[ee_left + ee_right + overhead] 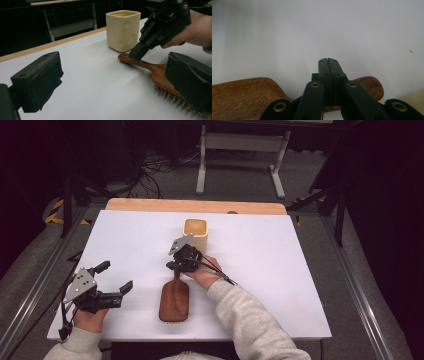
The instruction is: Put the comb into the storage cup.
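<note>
Your right gripper (176, 266): jaws pressed together over the brown wooden hairbrush (174, 301) handle | left gripper (116, 277): spread wide, empty, brush beside it | its view shows bristles, dimpled cream square cup (123, 30) beyond.

The left gripper (116, 276) rests with fingers spread wide, while the right gripper's (174, 266) fingers press together, pointing down.

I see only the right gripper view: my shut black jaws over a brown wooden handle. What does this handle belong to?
Observer: A brown wooden hairbrush, lying flat with its bristles facing down.
Operator: Does anything stand past the handle's end?
Observer: Yes, a cream square cup, upright, just beyond it.
Operator: And where is the left gripper?
Observer: The left gripper is open, left of the hairbrush, not touching it.
</note>
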Demonstrator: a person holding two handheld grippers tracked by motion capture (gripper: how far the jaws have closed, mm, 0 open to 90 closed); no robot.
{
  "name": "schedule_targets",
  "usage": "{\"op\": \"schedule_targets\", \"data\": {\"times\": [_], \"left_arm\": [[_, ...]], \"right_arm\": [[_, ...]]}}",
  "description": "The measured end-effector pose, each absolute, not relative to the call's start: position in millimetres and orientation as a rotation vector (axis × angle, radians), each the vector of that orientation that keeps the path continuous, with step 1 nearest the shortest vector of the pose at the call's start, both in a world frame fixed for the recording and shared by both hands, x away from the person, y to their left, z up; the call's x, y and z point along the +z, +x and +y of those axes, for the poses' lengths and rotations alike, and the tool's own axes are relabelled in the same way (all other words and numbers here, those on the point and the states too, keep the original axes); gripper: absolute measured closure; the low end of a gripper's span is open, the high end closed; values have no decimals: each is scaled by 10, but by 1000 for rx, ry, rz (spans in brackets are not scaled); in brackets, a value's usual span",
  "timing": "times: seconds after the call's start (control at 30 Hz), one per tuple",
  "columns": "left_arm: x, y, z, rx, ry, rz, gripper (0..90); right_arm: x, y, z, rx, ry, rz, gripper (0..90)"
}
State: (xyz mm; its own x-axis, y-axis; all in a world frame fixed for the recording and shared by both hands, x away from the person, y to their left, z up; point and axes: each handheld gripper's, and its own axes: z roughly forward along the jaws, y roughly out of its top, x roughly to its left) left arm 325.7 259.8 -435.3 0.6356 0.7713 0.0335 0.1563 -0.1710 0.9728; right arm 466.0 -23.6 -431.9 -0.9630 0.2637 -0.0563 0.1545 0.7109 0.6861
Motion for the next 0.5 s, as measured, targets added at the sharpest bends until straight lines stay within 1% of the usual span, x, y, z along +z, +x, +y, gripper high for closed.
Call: {"op": "schedule_targets", "data": {"times": [0.5], "left_arm": [[-4357,3261,2587,649,1689,768,25]], "right_arm": [[-4377,4693,-224,937,354,2806,897]]}}
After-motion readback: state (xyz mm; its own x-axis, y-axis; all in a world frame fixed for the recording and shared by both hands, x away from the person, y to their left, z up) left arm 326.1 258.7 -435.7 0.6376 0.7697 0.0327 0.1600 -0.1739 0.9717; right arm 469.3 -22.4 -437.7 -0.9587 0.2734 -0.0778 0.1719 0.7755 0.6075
